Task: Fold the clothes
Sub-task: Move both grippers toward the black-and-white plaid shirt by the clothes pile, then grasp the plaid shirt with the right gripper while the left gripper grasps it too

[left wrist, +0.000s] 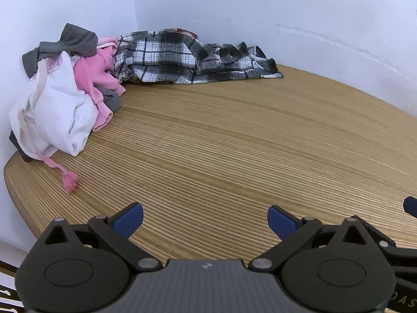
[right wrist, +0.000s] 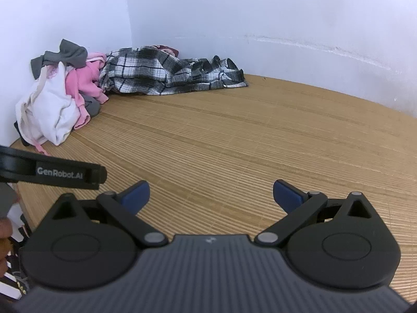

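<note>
Piled in the far left corner of the wooden bench point(left wrist: 234, 143): white garment point(left wrist: 57, 120), pink hoodie point(left wrist: 96, 75), grey garment point(left wrist: 70, 41). Just right, along the wall, plaid shirt point(left wrist: 187, 57). Near edge: left claw point(left wrist: 205, 220), right claw point(right wrist: 211, 195), both wide open, empty, well apart from clothes.

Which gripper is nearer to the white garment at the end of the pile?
Left. The left gripper sits nearer the white garment; the right gripper lies beside it, farther out. Both hover open over bare table.
</note>
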Motion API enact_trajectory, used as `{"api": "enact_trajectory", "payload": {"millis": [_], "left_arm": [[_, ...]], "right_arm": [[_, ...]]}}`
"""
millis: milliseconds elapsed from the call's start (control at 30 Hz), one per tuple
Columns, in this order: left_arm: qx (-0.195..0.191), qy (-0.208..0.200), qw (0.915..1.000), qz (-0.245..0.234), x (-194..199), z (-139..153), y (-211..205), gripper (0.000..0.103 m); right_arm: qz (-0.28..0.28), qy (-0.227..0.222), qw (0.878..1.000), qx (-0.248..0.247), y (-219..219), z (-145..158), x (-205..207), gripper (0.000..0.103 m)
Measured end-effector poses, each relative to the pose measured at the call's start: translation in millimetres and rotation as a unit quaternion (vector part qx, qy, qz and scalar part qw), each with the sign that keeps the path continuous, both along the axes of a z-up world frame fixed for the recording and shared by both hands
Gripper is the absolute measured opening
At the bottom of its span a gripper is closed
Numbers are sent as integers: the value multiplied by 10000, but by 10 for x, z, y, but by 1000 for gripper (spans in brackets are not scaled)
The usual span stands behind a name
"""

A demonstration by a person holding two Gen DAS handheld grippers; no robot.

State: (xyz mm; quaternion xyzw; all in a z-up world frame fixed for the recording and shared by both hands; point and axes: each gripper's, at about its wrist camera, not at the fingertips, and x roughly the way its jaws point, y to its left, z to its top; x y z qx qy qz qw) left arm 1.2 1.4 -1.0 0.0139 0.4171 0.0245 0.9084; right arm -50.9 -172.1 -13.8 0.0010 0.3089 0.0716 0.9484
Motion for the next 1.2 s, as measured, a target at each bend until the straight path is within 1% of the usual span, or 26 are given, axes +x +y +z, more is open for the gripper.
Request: {"api": "enact_trajectory", "payload": {"millis": [100, 133, 167, 233, 267, 367, 467, 600, 667, 733, 800, 867, 900, 967, 1067, 1133, 1200], "left_arm": [[10, 57, 10000, 4, 38, -31, 46, 103], [13, 76, 10000, 5, 50, -41, 61, 103], [17, 95, 10000, 6, 63, -52, 76, 103], [24, 133, 9999, 9, 88, -72, 107, 103], [50, 81, 9999, 46, 42, -49, 75, 103], [196, 208, 9995, 97, 201, -122, 148, 103], [422, 64, 9989, 200, 307, -120, 283, 103], [692, -207, 9968, 351, 603, -62, 596, 103], [786, -282, 9957, 408, 815, -95, 748, 103], [852, -341, 9947, 467, 1043, -152, 916, 103], [830, -363, 9949, 444, 1249, -269, 1114, 103], [814, -365, 9950, 440, 1443, -377, 1294, 103], [811, -339, 9951, 460, 1536, -461, 1397, 103], [732, -231, 9960, 460, 1679, -583, 1571, 103], [590, -137, 9971, 462, 1838, -708, 1808, 103], [545, -104, 9974, 468, 1914, -758, 1940, 103], [476, 13, 9978, 472, 1971, -845, 2031, 103]], "right_arm": [[-25, 22, 10000, 25, 73, 35, -75, 103], [-22, 136, 9999, 8, 119, 49, -52, 103], [-7, 270, 9996, 99, 98, 51, -1, 103], [3, 308, 9994, 160, 47, 17, 9, 103], [3, 317, 9994, 164, 12, -6, 32, 103], [30, 370, 9991, 211, -55, -116, 188, 103], [180, 209, 9995, 176, 4, -138, 285, 103], [383, 90, 9992, 35, 282, -145, 724, 103], [532, -54, 9985, 69, 549, -120, 1050, 103], [739, -281, 9968, 122, 836, -62, 1466, 103], [1099, -462, 9927, 186, 1165, 7, 1912, 103], [1562, -613, 9856, 207, 1551, 59, 2376, 103], [1841, -672, 9805, 123, 1775, 54, 2581, 103], [2350, -833, 9679, -307, 2247, 1, 2945, 103], [2769, -1136, 9482, -1066, 2869, -87, 3363, 103], [3026, -1311, 9315, -1534, 3232, -136, 3625, 103], [3271, -1467, 9122, -1983, 3562, -192, 3876, 103]]}}
